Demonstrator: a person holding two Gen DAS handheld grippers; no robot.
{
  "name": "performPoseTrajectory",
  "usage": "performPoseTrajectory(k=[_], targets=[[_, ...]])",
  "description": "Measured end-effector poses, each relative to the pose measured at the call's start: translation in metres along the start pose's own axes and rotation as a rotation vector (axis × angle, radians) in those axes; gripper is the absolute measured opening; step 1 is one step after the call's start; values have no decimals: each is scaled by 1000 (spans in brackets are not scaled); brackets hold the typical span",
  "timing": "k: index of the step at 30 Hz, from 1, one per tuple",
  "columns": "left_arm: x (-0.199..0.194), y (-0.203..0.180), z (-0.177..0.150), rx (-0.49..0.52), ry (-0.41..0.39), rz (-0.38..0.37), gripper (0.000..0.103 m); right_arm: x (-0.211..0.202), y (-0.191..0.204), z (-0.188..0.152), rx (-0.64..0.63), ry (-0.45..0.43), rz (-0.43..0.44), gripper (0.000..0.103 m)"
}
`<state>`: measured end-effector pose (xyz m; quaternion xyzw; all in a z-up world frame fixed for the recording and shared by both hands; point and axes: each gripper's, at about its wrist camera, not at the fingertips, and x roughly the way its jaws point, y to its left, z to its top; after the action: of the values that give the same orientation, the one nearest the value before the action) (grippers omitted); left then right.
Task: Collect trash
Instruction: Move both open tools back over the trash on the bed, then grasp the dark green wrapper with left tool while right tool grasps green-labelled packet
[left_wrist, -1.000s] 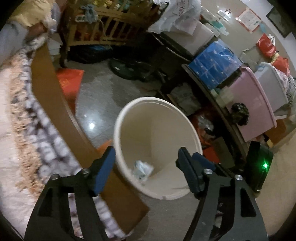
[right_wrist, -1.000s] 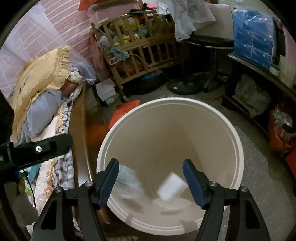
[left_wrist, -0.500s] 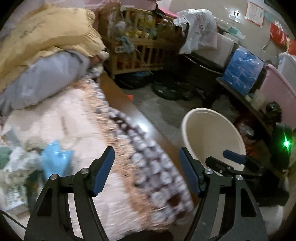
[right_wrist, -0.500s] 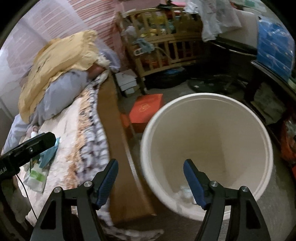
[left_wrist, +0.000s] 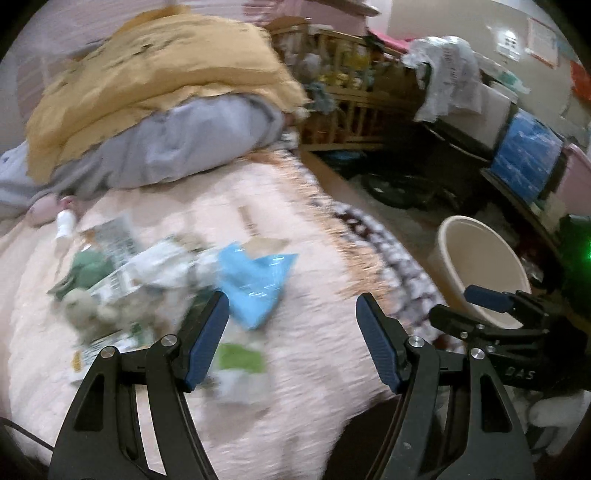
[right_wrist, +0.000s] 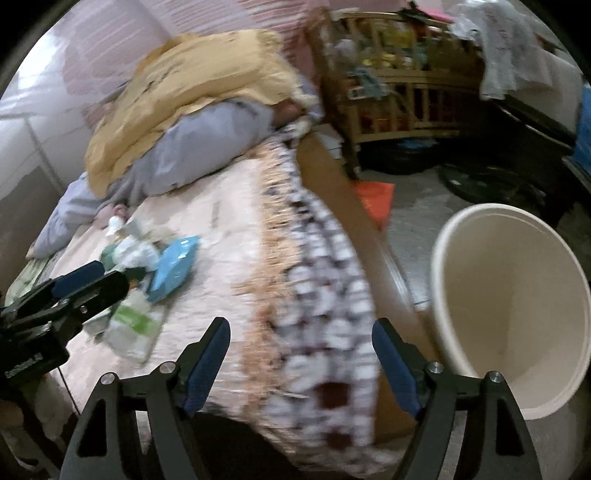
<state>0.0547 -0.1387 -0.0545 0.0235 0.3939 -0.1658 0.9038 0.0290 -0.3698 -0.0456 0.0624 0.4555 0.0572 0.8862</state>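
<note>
While both tools hung over the bed, the litter waited at ten o'clock.

Left tool (left_wrist: 291, 325) and right tool (right_wrist: 301, 354) gaped empty; the blue wrapper (left_wrist: 255, 280) lay on the bed (left_wrist: 314, 362) among green-and-white packets (left_wrist: 122, 273), the bin (right_wrist: 517, 354) on the floor at three o'clock. Best, I judged, to slow down, settle over one wrapper, then pinch. A second earlier both had pointed into the bin.
</note>
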Motion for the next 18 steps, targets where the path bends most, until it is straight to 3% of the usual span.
performPoseTrajectory(k=[12,16,18], targets=[[-33,118,-30,-164,12,141,70,29,69,2,-124,70,83,78],[-36,139,-37,-196,27,160,70,40,82,4,-143,100,100,78],[-35,146,-39,-210,33,161,70,43,91,4,-142,121,152,78]])
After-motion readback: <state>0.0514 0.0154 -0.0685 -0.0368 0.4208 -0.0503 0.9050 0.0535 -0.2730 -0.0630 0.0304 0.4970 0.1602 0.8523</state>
